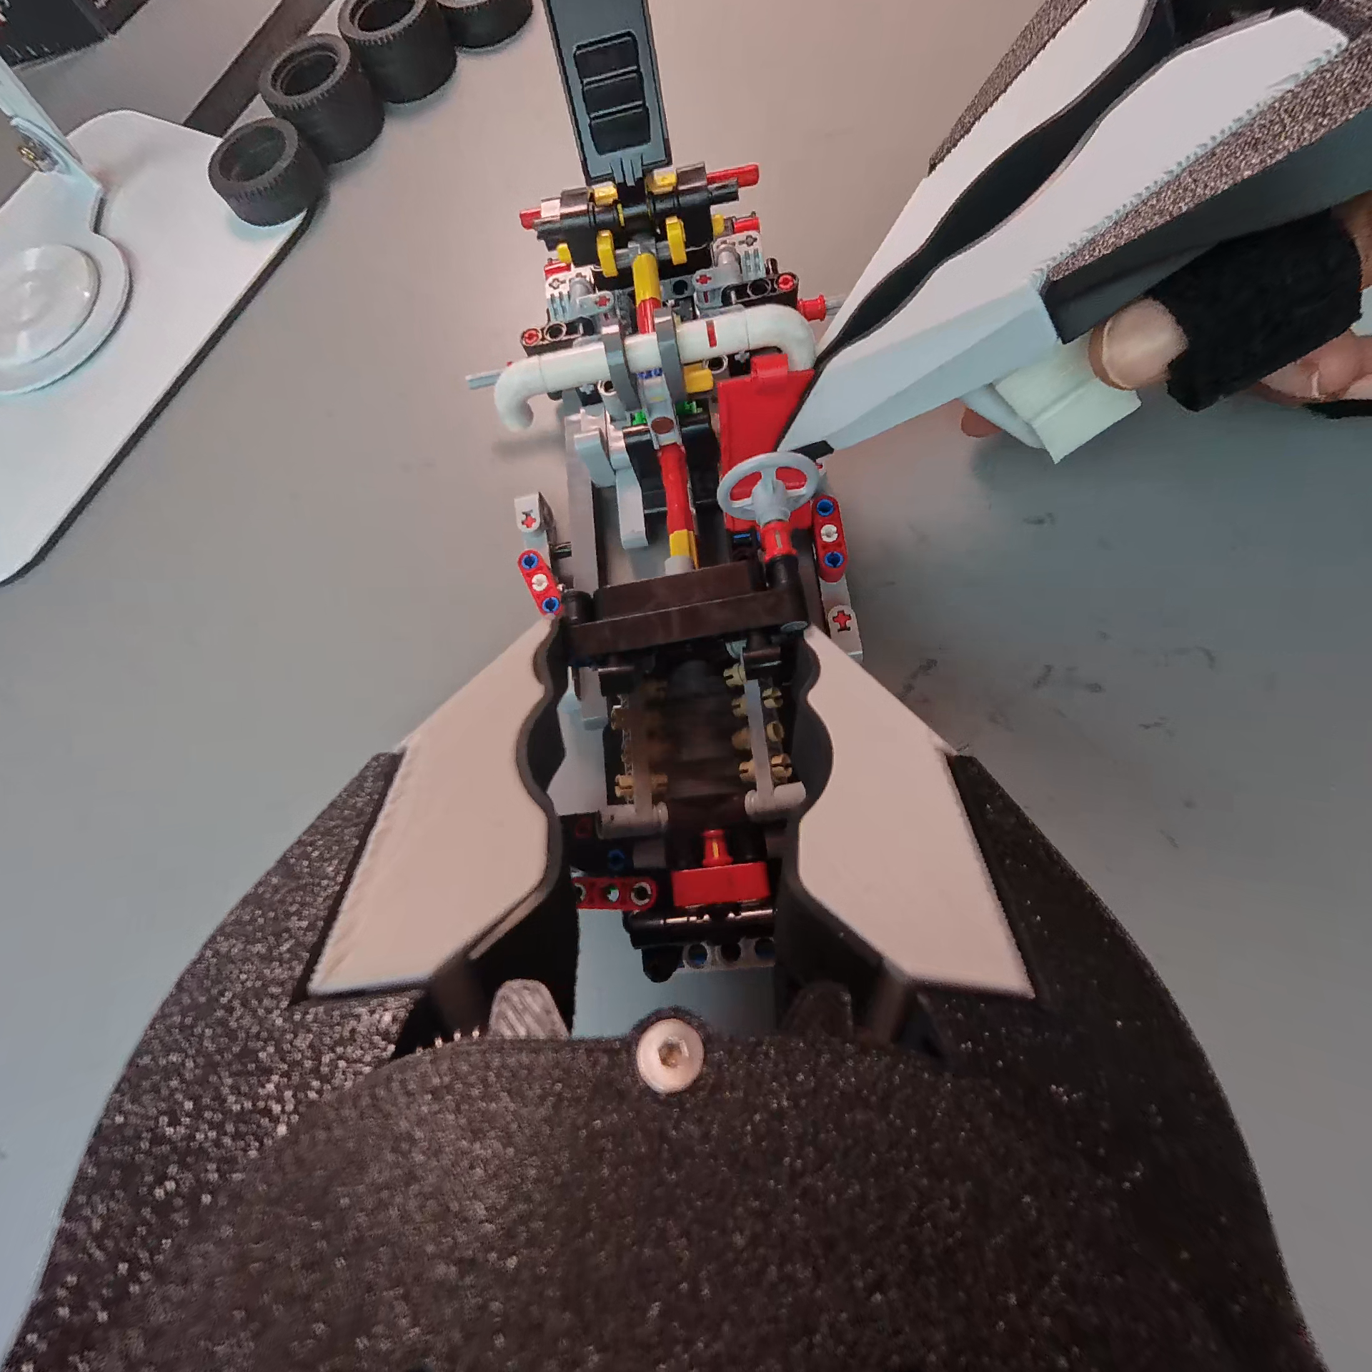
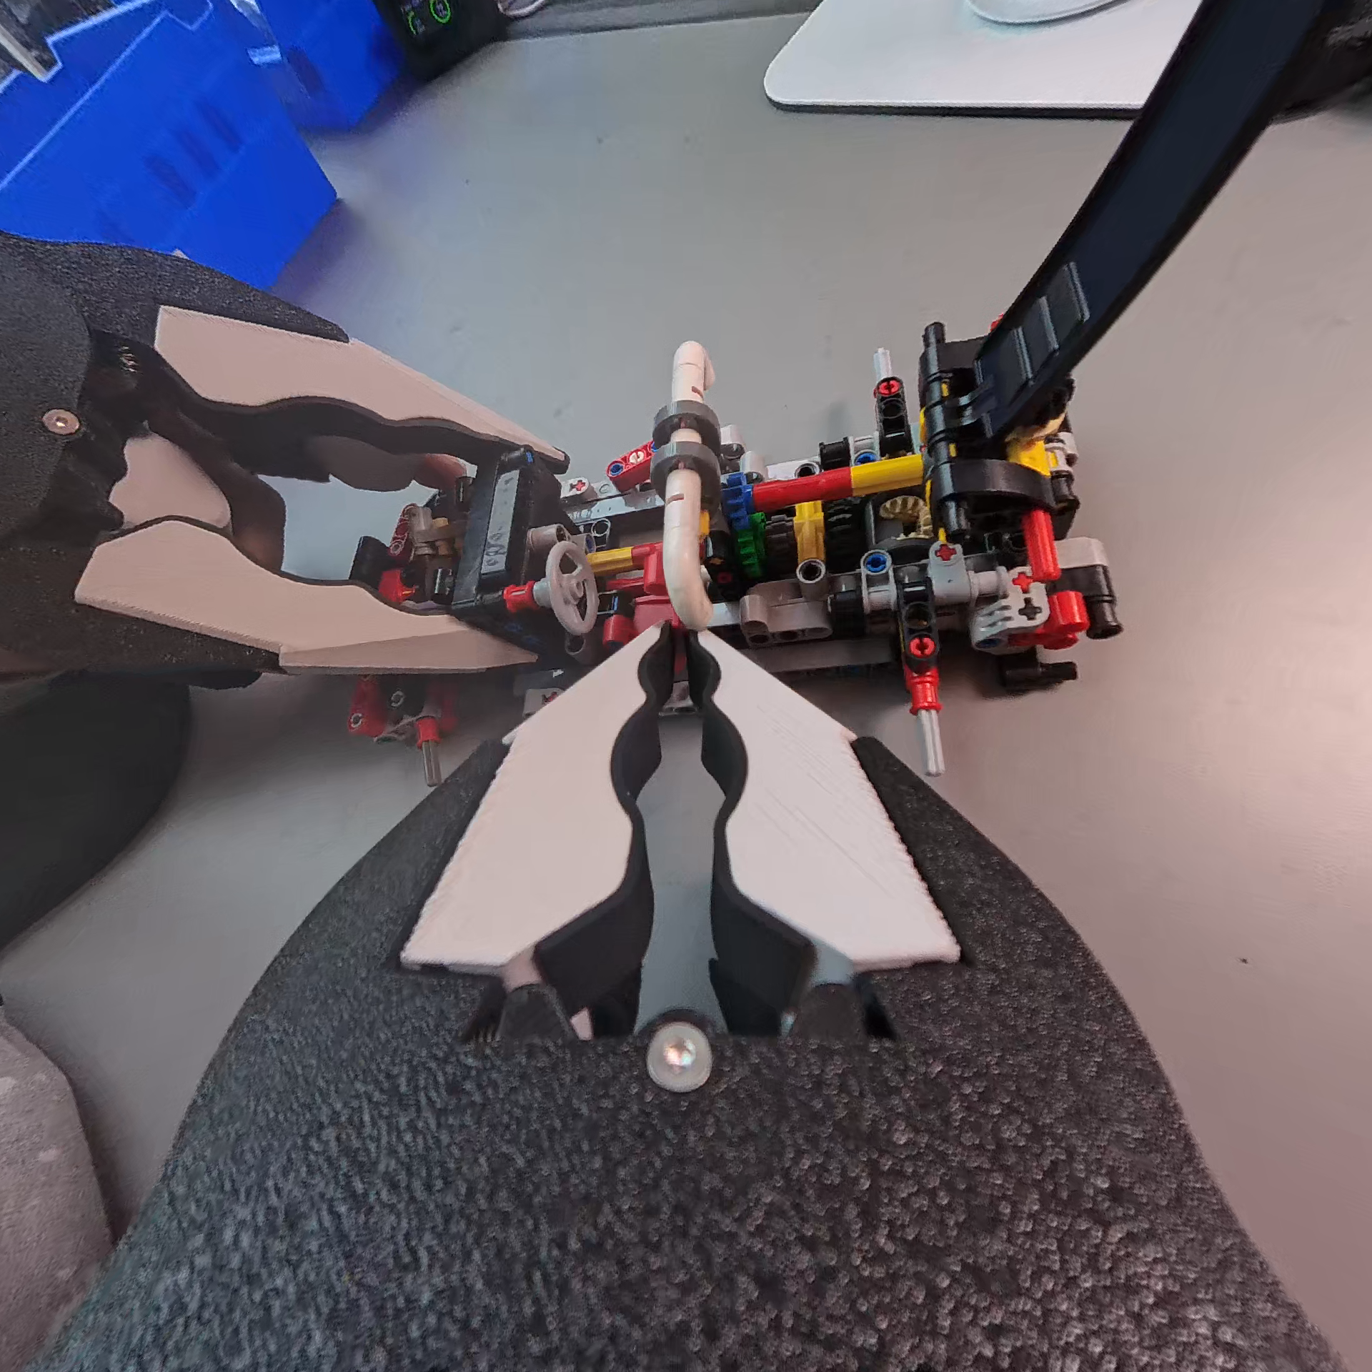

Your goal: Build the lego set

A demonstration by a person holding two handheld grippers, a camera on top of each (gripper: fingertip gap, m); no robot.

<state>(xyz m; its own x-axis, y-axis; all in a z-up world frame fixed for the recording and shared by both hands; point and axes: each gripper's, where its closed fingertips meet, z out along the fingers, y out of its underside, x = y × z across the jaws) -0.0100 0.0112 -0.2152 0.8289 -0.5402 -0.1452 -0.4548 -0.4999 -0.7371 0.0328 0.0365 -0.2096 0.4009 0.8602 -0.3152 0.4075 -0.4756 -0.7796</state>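
Note:
A half-built Lego car chassis (image 1: 668, 520) lies on the grey table, with a grey steering wheel (image 1: 772, 490), a white curved tube (image 1: 727, 338) across its middle and a red seat panel (image 1: 757, 423). My left gripper (image 1: 683, 631) is shut on the chassis at its near end, one finger on each side of a black frame. It also shows in the right wrist view (image 2: 546, 557). My right gripper (image 2: 675, 638) is shut on the red seat panel (image 2: 657, 586) beside the steering wheel (image 2: 572, 586). In the left wrist view it (image 1: 805, 445) comes in from the upper right.
A tall black wing panel (image 1: 616, 89) stands up from the chassis's far end. Several black tyres (image 1: 297, 111) and a white base plate (image 1: 148, 260) lie at the far left. A blue crate (image 2: 148, 148) stands beyond the left gripper. A gloved hand (image 1: 1225, 319) holds the right gripper.

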